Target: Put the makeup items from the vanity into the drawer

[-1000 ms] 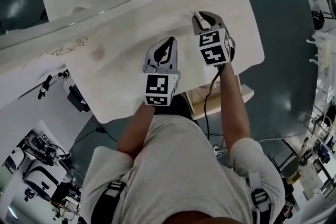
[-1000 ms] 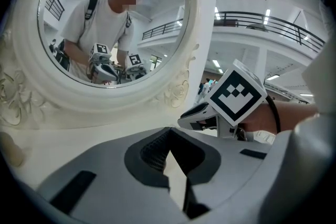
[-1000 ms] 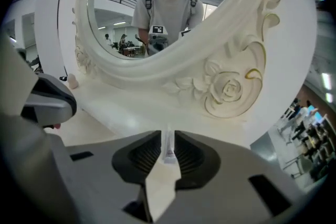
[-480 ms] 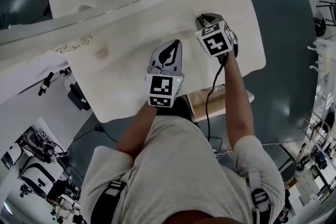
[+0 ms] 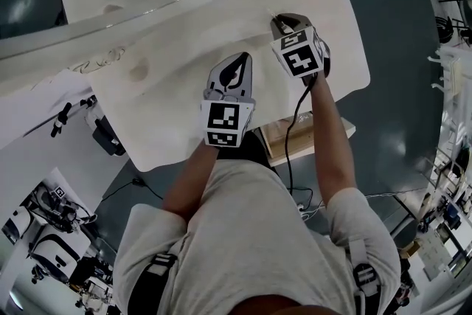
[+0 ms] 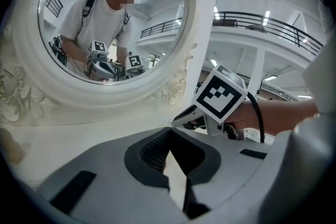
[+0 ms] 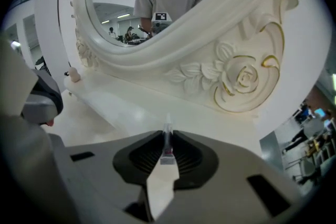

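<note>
The right gripper view shows plainly the slim clear makeup tube (image 7: 167,145) pinched in the closing right claw (image 7: 167,136), while the empty left claw (image 6: 169,131) is pressed together over the cream vanity surface (image 5: 169,92), beside a dark teal floor (image 5: 398,33).

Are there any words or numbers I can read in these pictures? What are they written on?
None: no words or numbers can be read anywhere.
Left marker cube, on the left gripper: black-and-white squares, not letters.
Right marker cube, on the right gripper, whose jaws are closing with a thin clear tube between them: squares too.
Things on the floor: too small to read.
</note>
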Action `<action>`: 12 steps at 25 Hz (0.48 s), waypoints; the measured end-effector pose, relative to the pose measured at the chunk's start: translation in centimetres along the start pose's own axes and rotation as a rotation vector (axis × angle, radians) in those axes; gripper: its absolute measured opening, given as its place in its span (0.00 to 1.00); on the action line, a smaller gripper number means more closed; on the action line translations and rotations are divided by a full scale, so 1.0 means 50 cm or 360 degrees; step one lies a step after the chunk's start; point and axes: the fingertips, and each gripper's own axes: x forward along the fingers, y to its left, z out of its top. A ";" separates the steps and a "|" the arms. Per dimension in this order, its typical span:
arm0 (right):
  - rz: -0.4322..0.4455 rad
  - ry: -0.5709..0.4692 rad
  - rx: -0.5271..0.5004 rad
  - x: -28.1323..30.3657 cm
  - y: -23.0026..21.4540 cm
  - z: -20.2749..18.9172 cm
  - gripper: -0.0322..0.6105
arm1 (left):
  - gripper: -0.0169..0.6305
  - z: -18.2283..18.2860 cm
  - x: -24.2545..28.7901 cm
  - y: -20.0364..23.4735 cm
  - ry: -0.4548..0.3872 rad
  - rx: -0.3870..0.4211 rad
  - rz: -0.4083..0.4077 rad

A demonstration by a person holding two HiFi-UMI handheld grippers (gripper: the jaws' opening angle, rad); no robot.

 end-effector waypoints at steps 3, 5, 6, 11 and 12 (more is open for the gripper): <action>0.0005 -0.0061 0.0052 -0.024 0.016 0.008 0.16 | 0.04 -0.003 -0.006 -0.004 -0.0001 0.0005 -0.0004; -0.0004 -0.0085 0.0059 -0.040 0.026 0.011 0.16 | 0.04 -0.002 -0.010 -0.009 -0.0007 0.0011 -0.0009; -0.0008 -0.0099 0.0058 -0.048 0.031 0.012 0.16 | 0.04 0.000 -0.013 -0.011 -0.0011 0.0014 -0.0010; -0.0024 -0.0203 0.0089 -0.106 0.058 0.026 0.16 | 0.04 0.009 -0.036 -0.022 -0.0037 0.0027 -0.0003; -0.0034 -0.0227 0.0105 -0.119 0.061 0.030 0.16 | 0.04 0.012 -0.041 -0.026 -0.0045 0.0030 -0.0004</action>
